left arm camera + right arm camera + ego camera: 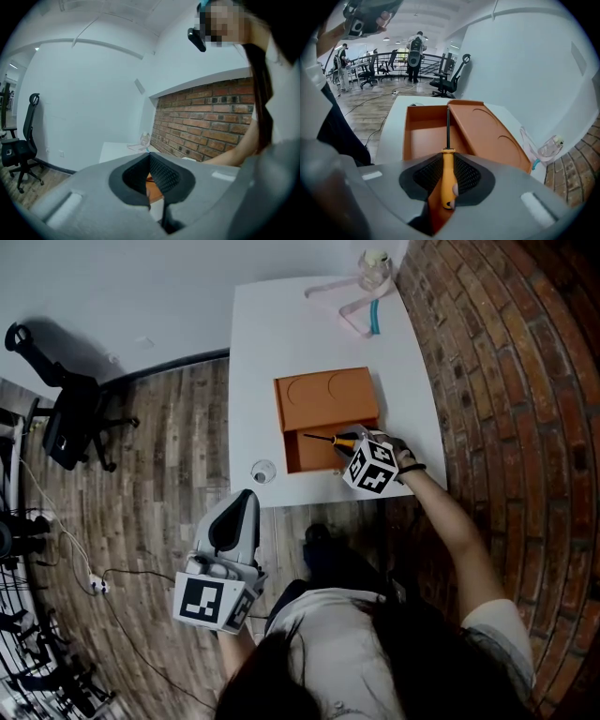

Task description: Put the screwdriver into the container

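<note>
**Head view.** A white table (pixel 281 334) runs from the top of the frame to its centre, with a brick wall (pixel 497 352) on the right and wooden floor (pixel 159 427) on the left. The orange container (pixel 328 399) lies at mid-table. Its upper part is a flat panel with two round recesses, and its lower part is an open compartment.

The right tongs (pixel 349 442), at the container's lower right corner, are clenched on the yellow handle of the screwdriver (pixel 323 438). The black shaft points to frame left over the open compartment. Whether the tip touches the container cannot be told.

The left tongs (pixel 248 495) are at lower left, just below the table's near edge and over the floor. A small round object (pixel 263 471) sits on the table beside the container's lower left corner. An office chair (pixel 70 418) stands at far left.

**Right gripper view.** The screwdriver (pixel 448 178) is pinched between the pads of the right tongs (pixel 447 176), its shaft running up the frame above the container (pixel 408 136).

**Left gripper view.** The left tongs (pixel 150 157) are clenched tip to tip with nothing between them.
</note>
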A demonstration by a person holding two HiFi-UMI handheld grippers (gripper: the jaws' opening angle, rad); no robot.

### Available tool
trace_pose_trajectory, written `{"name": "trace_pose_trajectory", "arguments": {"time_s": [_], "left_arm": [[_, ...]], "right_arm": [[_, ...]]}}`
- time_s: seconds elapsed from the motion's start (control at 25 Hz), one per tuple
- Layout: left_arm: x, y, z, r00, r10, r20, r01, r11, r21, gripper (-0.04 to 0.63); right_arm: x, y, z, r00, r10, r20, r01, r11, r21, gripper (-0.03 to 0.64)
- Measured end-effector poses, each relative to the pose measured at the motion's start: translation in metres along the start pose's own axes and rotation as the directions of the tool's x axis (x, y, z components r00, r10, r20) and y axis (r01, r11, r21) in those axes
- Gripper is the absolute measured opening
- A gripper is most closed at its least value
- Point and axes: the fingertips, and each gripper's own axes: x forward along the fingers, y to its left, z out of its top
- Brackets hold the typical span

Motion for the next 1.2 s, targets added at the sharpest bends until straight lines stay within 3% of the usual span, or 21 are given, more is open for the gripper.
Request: {"name": "trace_pose_trajectory", "arguments": {"time_s": [0.48, 0.68, 1.2], "left_arm": [[-0.003, 0.005, -0.014, 0.999, 0.002, -0.050, -0.002, 1.000, 0.015, 0.001], [0.000, 0.001, -0.004, 1.000, -0.012, -0.012, 0.011, 1.000, -0.020, 0.002], [-0.011, 0.012, -0.019, 0.998, 0.016, -0.060, -0.015, 1.000, 0.006, 0.002]], "right_arm": [[0.024, 0.008, -0.010, 0.996, 0.037, -0.079, -0.039, 0.999, -0.023, 0.077], [0.030, 0.010, -0.011, 0.994, 0.040, -0.105, -0.044, 0.998, -0.038, 0.078], [0.038, 0.010, -0.013, 0.989, 0.052, -0.137, -0.058, 0.998, -0.035, 0.080]]}}
